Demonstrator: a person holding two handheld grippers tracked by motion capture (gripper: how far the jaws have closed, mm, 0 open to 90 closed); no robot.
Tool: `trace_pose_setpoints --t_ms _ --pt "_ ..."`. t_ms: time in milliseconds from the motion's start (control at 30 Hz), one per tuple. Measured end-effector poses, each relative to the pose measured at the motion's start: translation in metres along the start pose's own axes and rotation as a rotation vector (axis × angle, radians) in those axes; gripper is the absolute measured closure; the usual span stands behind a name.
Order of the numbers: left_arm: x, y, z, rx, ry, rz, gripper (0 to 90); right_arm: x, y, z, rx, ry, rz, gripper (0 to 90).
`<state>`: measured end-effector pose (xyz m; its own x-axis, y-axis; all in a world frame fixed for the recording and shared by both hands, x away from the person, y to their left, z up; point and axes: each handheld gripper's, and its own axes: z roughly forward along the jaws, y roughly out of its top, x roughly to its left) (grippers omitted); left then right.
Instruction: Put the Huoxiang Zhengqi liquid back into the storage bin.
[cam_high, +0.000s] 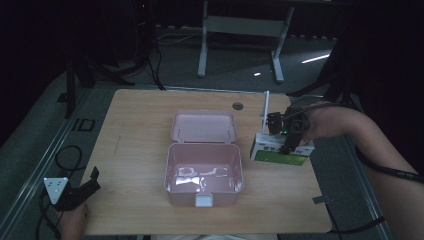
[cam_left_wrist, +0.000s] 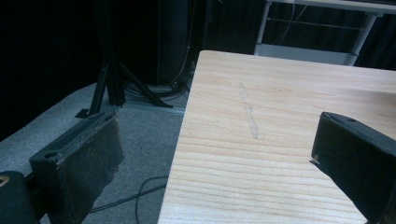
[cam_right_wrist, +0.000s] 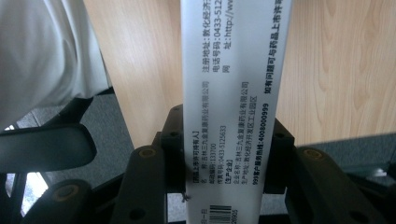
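— Dark floor and black stands ringed the wooden table (cam_high: 145, 130), and the pink box (cam_high: 204, 172) sat open at centre frame, its lid laid back toward the top. Where was the carton?

— At the right of the high view, the green-and-white carton (cam_high: 280, 151) was clenched in the right gripper (cam_high: 286, 134), close beside the pink box but apart from it. In the right gripper view its printed white face (cam_right_wrist: 236, 107) ran up between the two jaws.

— So what might have failed?

— I judged the grip narrow: the jaws pinched the carton near one end, so the long body could pivot or slip, clip the box's right wall and drop outside.

— And the other claw?

— The left gripper (cam_high: 82, 187) sat at lower left off the table's edge, jaws spread wide with nothing between them (cam_left_wrist: 215, 154), too far away to steady anything.
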<state>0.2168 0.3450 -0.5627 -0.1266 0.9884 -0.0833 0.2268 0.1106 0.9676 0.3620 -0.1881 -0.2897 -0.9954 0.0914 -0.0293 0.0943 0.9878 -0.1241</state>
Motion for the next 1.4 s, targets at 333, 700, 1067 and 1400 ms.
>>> trace_pose_setpoints --t_ms 333,700,1067,1400 --pt "0.0 0.0 0.0 0.0 -0.001 -0.001 2.1 0.01 0.035 -0.006 -0.039 -0.004 -0.067 61.4" --pt "0.0 0.0 0.0 0.0 -0.002 0.0 2.1 0.019 0.074 -0.008 -0.053 -0.008 -0.107 61.4" --pt "0.0 0.0 0.0 0.001 -0.007 0.001 2.2 0.032 0.114 -0.002 -0.062 -0.014 -0.169 61.5" --pt "0.0 0.0 0.0 0.003 -0.008 0.003 2.1 0.045 0.148 0.009 -0.08 -0.015 -0.209 61.5"
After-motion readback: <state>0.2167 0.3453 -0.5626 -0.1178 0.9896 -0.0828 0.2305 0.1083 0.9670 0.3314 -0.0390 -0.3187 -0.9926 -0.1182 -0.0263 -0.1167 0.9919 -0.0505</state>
